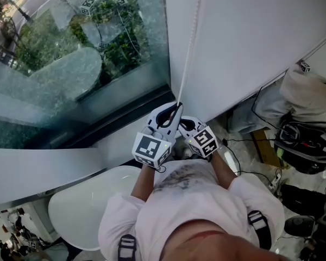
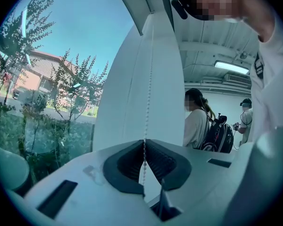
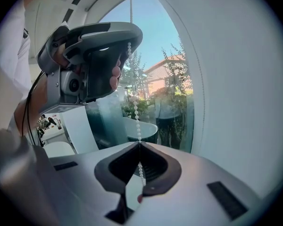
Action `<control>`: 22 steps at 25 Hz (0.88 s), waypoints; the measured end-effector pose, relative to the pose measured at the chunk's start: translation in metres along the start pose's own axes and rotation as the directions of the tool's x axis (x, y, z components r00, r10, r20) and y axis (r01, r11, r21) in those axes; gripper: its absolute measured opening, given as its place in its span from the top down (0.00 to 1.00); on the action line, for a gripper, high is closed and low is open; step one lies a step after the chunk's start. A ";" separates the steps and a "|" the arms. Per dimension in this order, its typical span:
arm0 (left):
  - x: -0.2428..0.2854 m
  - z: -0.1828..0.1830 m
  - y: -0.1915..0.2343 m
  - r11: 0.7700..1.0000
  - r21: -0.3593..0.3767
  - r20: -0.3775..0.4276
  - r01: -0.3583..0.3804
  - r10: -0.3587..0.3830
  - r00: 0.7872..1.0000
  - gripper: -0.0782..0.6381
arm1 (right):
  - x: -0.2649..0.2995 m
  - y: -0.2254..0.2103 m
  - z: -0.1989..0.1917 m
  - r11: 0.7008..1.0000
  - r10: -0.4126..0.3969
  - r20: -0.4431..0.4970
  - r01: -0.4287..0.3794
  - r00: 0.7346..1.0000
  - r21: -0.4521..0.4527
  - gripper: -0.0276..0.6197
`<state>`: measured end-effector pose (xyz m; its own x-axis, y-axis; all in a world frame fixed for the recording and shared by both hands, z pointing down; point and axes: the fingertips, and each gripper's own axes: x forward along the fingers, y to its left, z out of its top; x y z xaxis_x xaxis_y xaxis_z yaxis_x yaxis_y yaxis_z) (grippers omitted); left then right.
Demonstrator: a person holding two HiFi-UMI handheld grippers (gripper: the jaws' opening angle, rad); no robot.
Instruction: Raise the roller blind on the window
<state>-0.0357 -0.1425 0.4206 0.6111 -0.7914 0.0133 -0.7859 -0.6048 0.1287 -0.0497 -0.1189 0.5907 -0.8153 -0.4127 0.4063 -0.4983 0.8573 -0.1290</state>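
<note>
A white bead chain (image 1: 188, 48) hangs down in front of the white roller blind (image 1: 250, 42), at the window's right edge. My left gripper (image 1: 174, 112) is shut on the chain, and the beads (image 2: 149, 79) run straight up from its closed jaws (image 2: 144, 143). My right gripper (image 1: 186, 125) sits just below and to the right of it, also shut on the chain (image 3: 135, 107). In the right gripper view, the left gripper (image 3: 92, 62) shows close above the right gripper (image 3: 139, 143), holding the same strand.
The window glass (image 1: 70, 53) fills the left, with a dark sill (image 1: 119, 118) under it. A white rounded table (image 1: 87, 200) stands below me. A seated person with a black backpack (image 1: 307, 143) and floor cables lie to the right. Two more people (image 2: 196, 121) stand farther back.
</note>
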 end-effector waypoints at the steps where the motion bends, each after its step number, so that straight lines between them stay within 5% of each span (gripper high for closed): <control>1: -0.001 -0.002 0.000 1.000 -0.002 -0.004 0.000 0.000 1.000 0.87 | 0.000 0.000 -0.002 1.000 0.000 -0.005 0.000 1.000 0.001 0.86; 22: -0.004 -0.031 -0.006 1.000 -0.021 -0.070 0.001 -0.003 0.998 0.87 | 0.000 0.005 -0.032 1.000 -0.002 -0.070 0.004 0.998 0.027 0.86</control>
<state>-0.0303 -0.1325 0.4502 0.6182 -0.7817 0.0828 -0.7832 -0.6036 0.1492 -0.0428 -0.1045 0.6184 -0.7916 -0.3919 0.4688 -0.5094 0.8470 -0.1521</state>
